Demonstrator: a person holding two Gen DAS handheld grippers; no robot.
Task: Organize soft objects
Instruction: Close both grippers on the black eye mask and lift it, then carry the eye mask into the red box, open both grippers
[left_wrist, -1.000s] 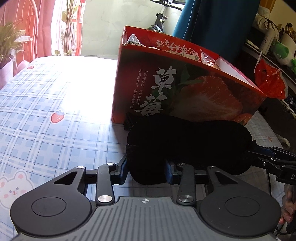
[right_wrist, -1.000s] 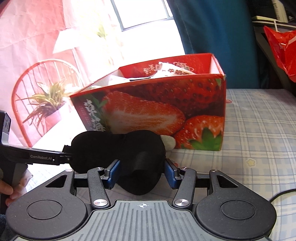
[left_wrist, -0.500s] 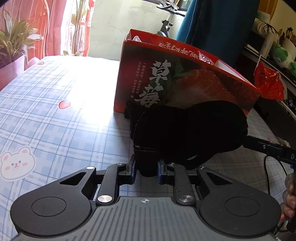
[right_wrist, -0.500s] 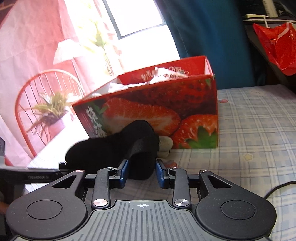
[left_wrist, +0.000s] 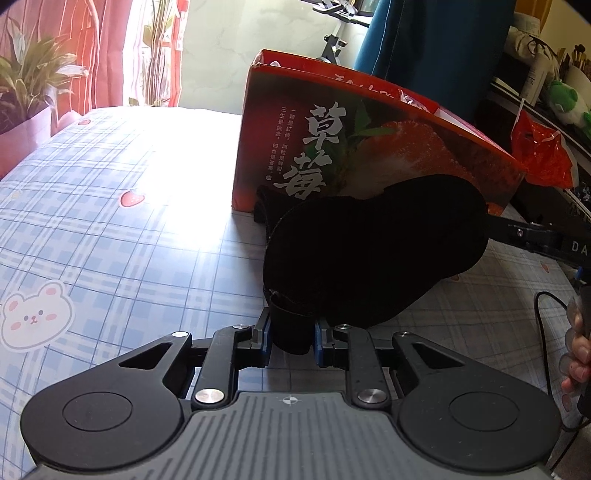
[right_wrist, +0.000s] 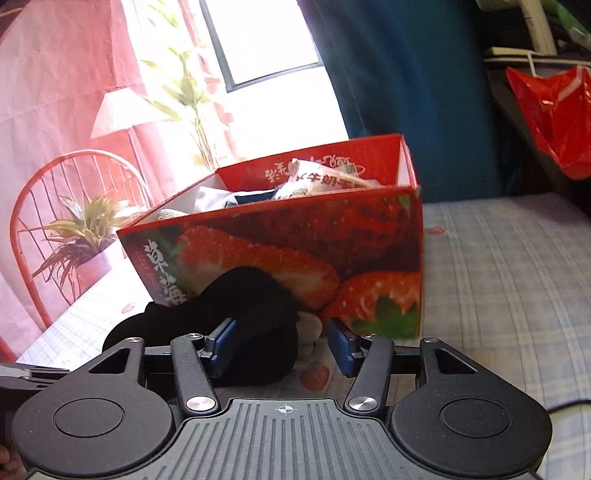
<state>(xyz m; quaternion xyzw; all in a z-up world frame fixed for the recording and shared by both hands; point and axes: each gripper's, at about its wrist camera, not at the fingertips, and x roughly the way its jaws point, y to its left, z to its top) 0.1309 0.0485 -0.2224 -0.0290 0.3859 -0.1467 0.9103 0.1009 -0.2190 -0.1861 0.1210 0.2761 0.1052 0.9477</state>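
The black eye mask (left_wrist: 373, 251), hanging just ahead of the left gripper (left_wrist: 291, 334) whose pads pinch its strap end, has slipped clear of the wide-parted right gripper (right_wrist: 281, 345), so lift it high over the strawberry box (left_wrist: 369, 147) rim beyond before releasing.

Left gripper (left_wrist: 291, 338): jaws drawn in close, blue pads (left_wrist: 264, 334) pressed on both sides of a black fabric end, held low and pointing forward, level. Right gripper (right_wrist: 282, 345): jaws spread wide, blue pads (right_wrist: 341, 347) apart; black fabric touches the left pad only, right pad is bare. In the left wrist view the right gripper's black finger (left_wrist: 535, 238) reaches in from the right edge, its tip behind the fabric. Person's right hand (left_wrist: 576, 350) at the right edge, fingers curled around the handle. Left hand barely visible at the bottom-left corner of the right wrist view.
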